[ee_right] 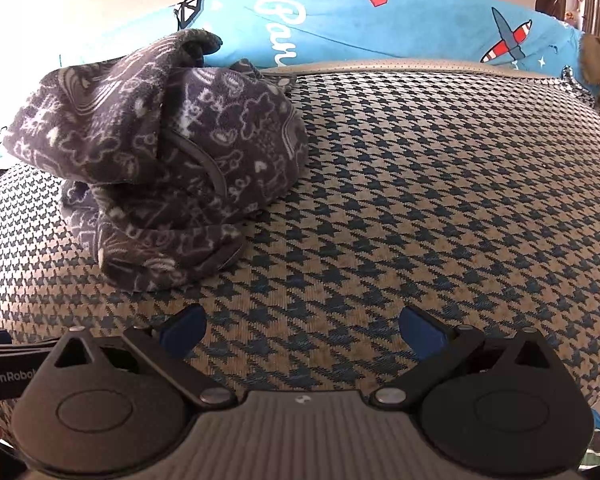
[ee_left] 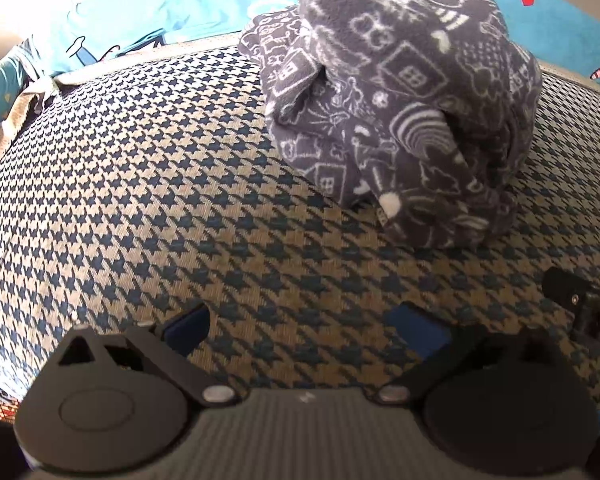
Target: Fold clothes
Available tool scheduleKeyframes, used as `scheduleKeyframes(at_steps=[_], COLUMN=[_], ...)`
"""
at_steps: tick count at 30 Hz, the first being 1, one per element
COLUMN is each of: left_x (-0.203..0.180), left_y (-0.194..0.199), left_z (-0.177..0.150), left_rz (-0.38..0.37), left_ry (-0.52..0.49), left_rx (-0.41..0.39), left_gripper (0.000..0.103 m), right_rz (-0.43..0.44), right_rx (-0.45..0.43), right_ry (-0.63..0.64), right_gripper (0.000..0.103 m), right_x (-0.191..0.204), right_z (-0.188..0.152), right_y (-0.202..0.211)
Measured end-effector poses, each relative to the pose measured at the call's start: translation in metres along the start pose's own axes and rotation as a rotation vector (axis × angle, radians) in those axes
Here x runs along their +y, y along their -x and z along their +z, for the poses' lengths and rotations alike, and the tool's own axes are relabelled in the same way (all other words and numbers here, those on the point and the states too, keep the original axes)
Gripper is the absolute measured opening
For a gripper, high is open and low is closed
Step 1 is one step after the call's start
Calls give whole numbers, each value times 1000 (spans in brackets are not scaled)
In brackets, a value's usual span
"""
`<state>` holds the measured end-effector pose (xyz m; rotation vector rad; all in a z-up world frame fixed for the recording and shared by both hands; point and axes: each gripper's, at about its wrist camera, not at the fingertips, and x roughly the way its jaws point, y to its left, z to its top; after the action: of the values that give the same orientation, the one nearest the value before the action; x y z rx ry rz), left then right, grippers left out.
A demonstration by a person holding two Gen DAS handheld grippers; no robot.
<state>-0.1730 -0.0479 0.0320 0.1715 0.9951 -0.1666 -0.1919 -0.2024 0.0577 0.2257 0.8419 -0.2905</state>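
Left gripper (ee_left: 304, 332): I see its blue pads spread wide, nothing between them, hovering over bare houndstooth cushion (ee_left: 140, 200). Right gripper (ee_right: 302, 330): same, tongs apart and empty.

The fleece garment (ee_left: 396, 112) is a crumpled grey heap with a white doodle print, sitting on the cushion toward the far edge, ahead of both grippers and apart from them. It lies right of centre in the left wrist view, left of centre in the right wrist view, so it's roughly between the two.

Progress, my read: nothing folded yet. No flat layer, no visible crease line. Still to do: grab, spread flat, then fold.

View differences: the right wrist view shows a dark bound hem (ee_right: 214, 168) curving across the heap, a likely grab point; I can't pick it out from the left. Left view catches the black edge of the other gripper at its right border. Blue printed bedding (ee_right: 380, 28) lies behind the cushion in both.
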Motion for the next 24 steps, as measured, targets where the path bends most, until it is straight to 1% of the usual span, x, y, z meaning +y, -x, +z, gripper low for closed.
scheduleKeyframes(at_steps=[11,24], left_x=[-2,1], left_y=[5,3], left_z=[-11,-10], left_rz=[0,0], left_ry=[-17,-15], left_rx=[-4,-2], left_gripper=[103,103], right_rz=[5,2], right_rx=[11,19], right_ry=[-4,-12], right_gripper=[103,103], right_x=[0,-1], right_z=[-1,-1], right_y=[0,-2])
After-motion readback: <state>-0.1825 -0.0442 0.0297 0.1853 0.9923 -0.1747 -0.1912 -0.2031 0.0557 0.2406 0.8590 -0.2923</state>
